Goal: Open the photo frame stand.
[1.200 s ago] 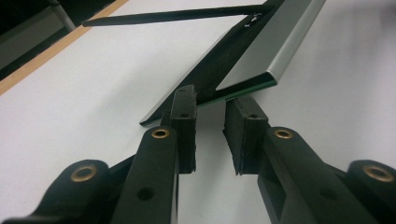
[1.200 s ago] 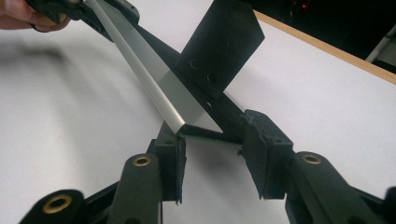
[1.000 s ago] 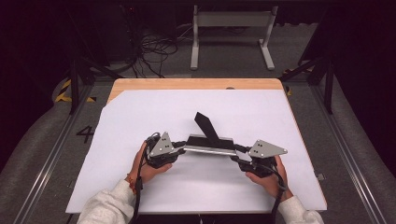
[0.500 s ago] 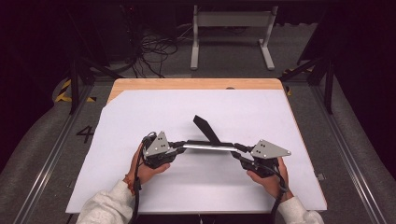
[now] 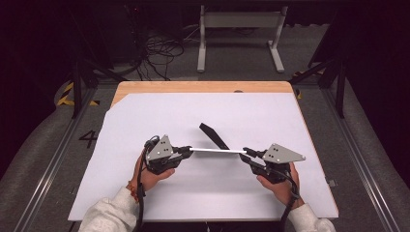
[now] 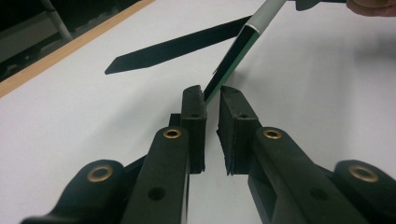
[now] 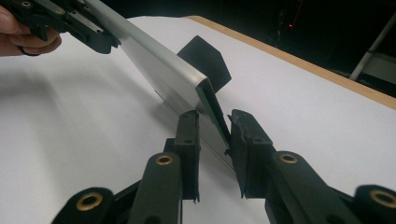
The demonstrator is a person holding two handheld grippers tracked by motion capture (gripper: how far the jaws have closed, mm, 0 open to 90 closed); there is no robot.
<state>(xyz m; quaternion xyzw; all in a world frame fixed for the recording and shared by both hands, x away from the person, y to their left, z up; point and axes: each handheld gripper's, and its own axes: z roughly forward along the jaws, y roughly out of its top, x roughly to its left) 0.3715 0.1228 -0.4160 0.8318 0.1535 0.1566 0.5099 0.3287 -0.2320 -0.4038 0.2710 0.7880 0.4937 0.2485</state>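
Observation:
A flat silver bar (image 5: 218, 151) with a dark green end edge hangs just above the white table sheet (image 5: 145, 121), spanning between my two grippers. My left gripper (image 5: 186, 151) grips its left end; in the left gripper view the thin dark end of the bar (image 6: 231, 58) runs in between the pads at the gripper's tips (image 6: 211, 95). My right gripper (image 5: 247, 153) grips the other end, where the silver bar (image 7: 159, 65) sits tilted between the pads (image 7: 212, 121). Both pairs of jaws have just been closing on it. A black strip (image 5: 213, 135) lies flat behind the bar.
The white sheet covers a wooden table whose far edge (image 5: 203, 87) shows bare wood. Dark floor with metal rails (image 5: 53, 159) flanks the table, and a white stand (image 5: 239, 34) and cables lie beyond it.
The silver bar has rolled from lying face-up to showing as a thin edge. Both hands have drawn slightly apart, and more of the black strip behind shows.

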